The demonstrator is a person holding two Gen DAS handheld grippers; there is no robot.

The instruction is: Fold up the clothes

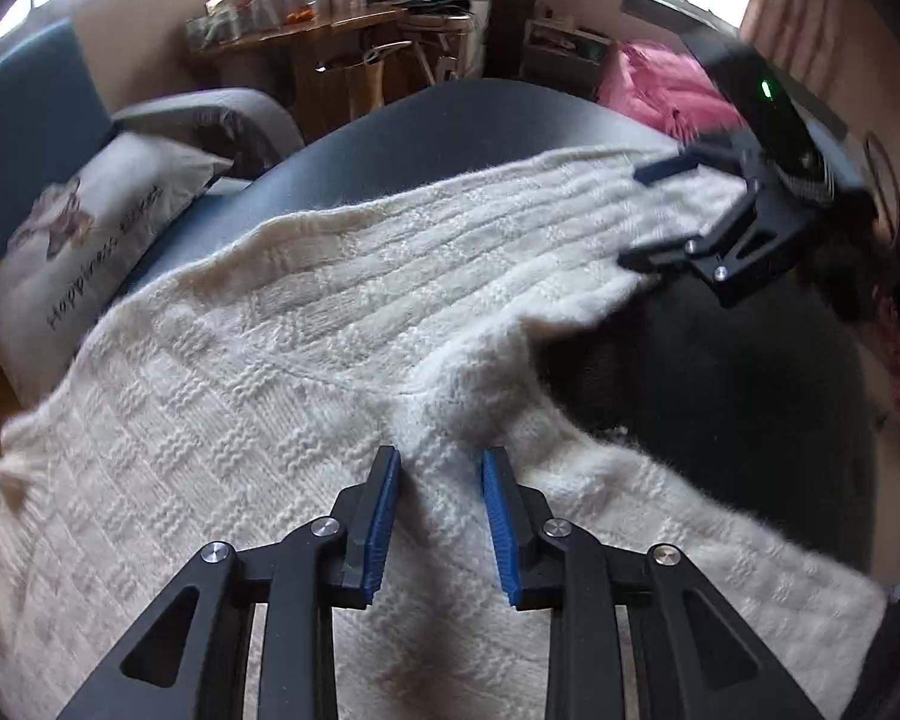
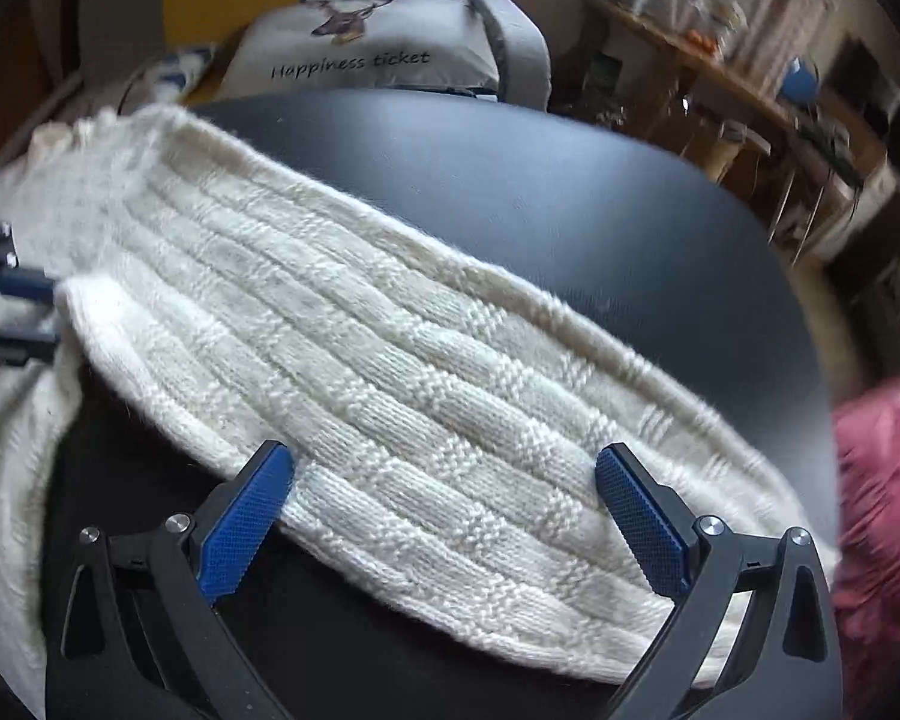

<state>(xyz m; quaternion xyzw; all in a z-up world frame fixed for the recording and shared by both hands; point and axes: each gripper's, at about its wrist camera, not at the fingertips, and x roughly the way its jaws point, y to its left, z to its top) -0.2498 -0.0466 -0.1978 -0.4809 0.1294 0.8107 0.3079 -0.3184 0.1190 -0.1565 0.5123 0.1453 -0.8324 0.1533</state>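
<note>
A cream knitted sweater (image 1: 258, 372) lay spread across the dark round tabletop (image 1: 462, 120), its body toward the left and one long sleeve (image 2: 426, 396) stretched out to the right. The left claw (image 1: 441, 516) hung just above the knit near the armpit, its blue pads partly apart with a fold of wool rising between them; whether they pinched it could not be told. The right claw (image 2: 444, 525) stood wide open over the sleeve's end, one finger on each side of it, gripping nothing. A printed cushion (image 2: 366, 48) sat on the sofa beyond the far edge, and pink fabric (image 2: 882, 528) lay at the right.
</note>
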